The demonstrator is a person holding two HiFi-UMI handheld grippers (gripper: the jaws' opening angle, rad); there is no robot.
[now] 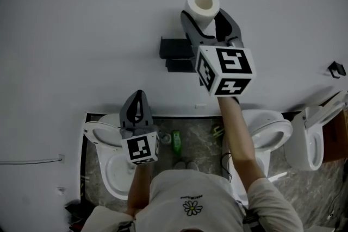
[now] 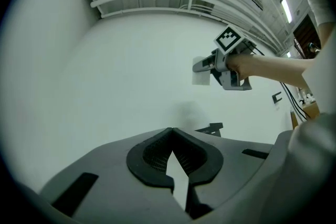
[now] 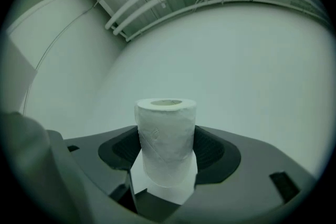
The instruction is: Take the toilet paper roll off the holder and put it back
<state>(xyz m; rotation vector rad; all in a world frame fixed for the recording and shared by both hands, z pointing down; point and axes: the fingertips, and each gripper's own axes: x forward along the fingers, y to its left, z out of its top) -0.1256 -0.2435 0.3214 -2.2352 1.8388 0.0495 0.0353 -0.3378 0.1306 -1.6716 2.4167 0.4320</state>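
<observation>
I see the toilet paper roll [image 3: 166,139] as a plump white cylinder, its paper lightly embossed and its hollow core showing at the upper end. In my right gripper view it stands on end between the dark pads [image 3: 212,150], which press its sides from left and right, so my right tool [image 3: 167,152] is clamped on it about halfway down its length, with a loose flap of paper hanging beneath.

From the head view, the roll [image 1: 202,5] sits at the far end of the right tool [image 1: 206,22], its core turned towards the camera, held up in front of the white wall [image 1: 81,35]. It is off the black holder [image 1: 176,55], which is fixed to the wall just beside the tool, lower and to the left; roll and holder do not touch.

My left tool [image 1: 140,96] is lower down, over the rim of a white toilet [image 1: 95,136], well apart from the roll. In its own view the left tool [image 2: 171,132] has its tips drawn together with nothing between them, and the holder [image 2: 210,128] shows just past them
</observation>
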